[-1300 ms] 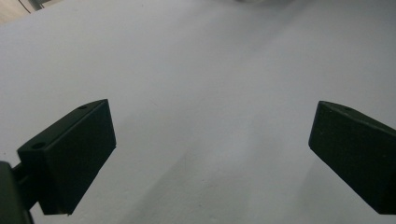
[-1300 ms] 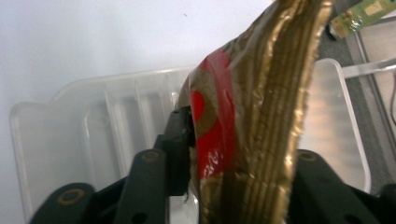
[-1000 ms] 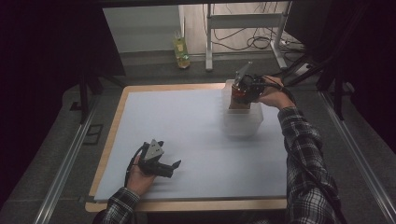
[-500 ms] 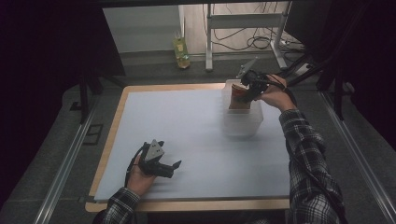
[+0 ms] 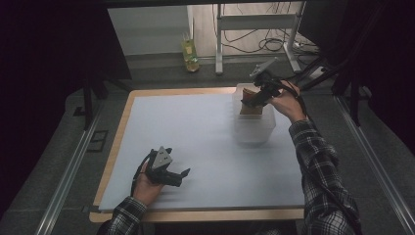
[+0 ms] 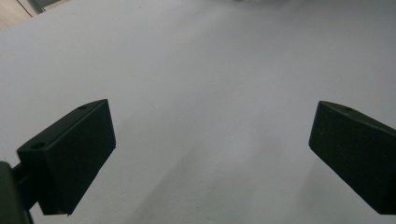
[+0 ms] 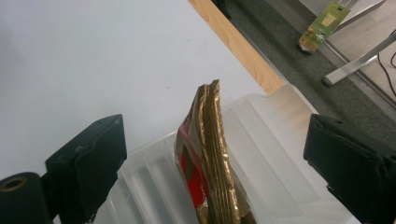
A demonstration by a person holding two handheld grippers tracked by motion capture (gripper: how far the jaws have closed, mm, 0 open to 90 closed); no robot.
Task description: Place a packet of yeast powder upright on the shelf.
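Gold-and-red packets [image 7: 212,158] are standing upright in the clear bin [image 5: 253,128] at two o'clock on the surface; the right hand-held gripper [image 5: 258,91], jaws just opened, is releasing them. The left hand-held gripper [image 5: 177,177] is idling open.

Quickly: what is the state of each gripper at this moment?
Left gripper: open, holding nothing, over the white table.
Right gripper: open, jaws just opened; gold packets stand between them, untouched, in the clear bin.
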